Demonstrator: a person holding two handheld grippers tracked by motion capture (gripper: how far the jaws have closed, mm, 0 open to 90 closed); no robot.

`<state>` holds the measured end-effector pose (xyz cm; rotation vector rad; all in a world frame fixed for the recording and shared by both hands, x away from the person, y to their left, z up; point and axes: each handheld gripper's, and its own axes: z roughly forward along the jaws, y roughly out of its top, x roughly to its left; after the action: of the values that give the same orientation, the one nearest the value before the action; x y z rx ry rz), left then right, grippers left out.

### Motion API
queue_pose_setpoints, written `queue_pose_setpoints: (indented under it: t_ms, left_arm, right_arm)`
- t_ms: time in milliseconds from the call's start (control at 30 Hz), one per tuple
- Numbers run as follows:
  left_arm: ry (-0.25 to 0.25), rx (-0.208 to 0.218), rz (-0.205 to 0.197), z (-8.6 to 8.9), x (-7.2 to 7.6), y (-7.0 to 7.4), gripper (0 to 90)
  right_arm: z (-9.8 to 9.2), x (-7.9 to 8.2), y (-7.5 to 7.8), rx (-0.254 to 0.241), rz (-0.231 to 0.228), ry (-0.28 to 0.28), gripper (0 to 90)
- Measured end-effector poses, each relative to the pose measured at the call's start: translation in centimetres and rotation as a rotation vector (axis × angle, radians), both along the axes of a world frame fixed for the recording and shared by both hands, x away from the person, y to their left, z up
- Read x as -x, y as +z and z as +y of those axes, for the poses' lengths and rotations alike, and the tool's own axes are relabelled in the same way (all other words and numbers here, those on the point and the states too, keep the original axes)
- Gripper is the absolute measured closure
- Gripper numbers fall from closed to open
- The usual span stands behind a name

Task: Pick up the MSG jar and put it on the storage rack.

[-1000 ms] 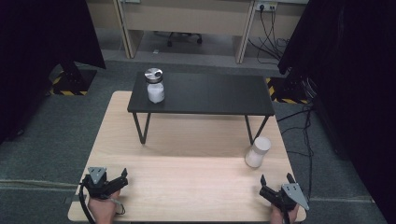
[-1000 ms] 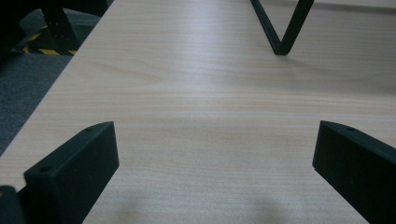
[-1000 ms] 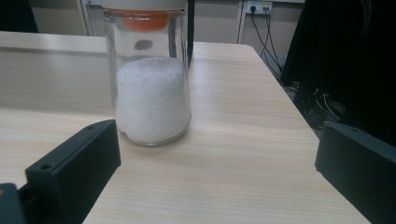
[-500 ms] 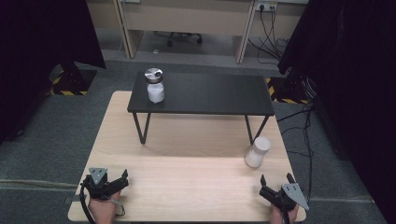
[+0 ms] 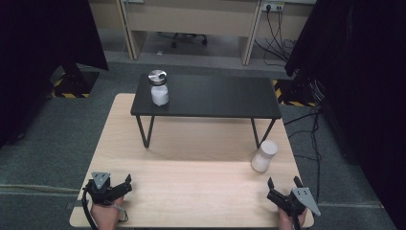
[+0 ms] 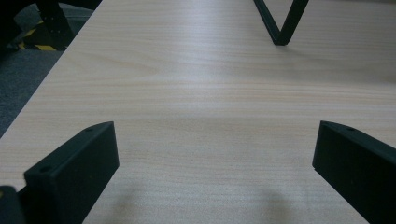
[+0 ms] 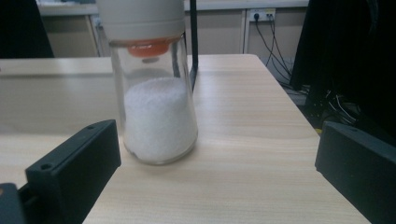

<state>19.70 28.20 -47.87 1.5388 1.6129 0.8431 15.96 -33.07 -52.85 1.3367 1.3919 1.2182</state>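
Observation:
A glass shaker point(image 5: 264, 155) with a white cap, partly filled with white grains, stands on the light wooden table point(image 5: 191, 182) at the right; up close it is the shaker point(image 7: 156, 93) just beyond my right jaws. A second jar point(image 5: 158, 88) with a silver lid sits on the left end of the small black table point(image 5: 225, 96). My right gripper point(image 5: 284, 186) rests open near the front right corner, just short of the shaker. My left gripper point(image 5: 128, 181) rests open at the front left over bare wood point(image 6: 205, 116), with nothing between its jaws.
The black table's thin legs point(image 5: 144, 132) stand on the wooden top; one leg point(image 6: 279, 23) lies ahead of the left gripper. Dark curtains point(image 5: 364, 72), cables point(image 5: 311, 129) and grey carpet point(image 5: 43, 143) surround the table. Desks point(image 5: 191, 19) line the back.
The left hand and its gripper have shifted slightly toward the front edge. The right gripper and both jars have stayed where they were.

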Motion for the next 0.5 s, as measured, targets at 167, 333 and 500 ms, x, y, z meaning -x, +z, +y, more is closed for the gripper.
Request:
queue_pose_setpoints:
  t_ms: [167,333,500]
  left_arm:
    - [0.000,0.000,0.000,0.0,0.0,0.0,0.0]
    - [-0.001,0.000,0.002,0.0,0.0,0.0,0.0]
    - [-0.005,0.004,0.000,0.1,0.0,0.0,0.0]
  right_arm:
    - [0.3,0.3,0.3,-0.011,-0.031,0.001,0.3]
    - [0.9,-0.2,0.8,-0.005,-0.044,0.008,0.2]
    - [2.1,-0.8,1.1,-0.007,-0.062,-0.005,0.2]
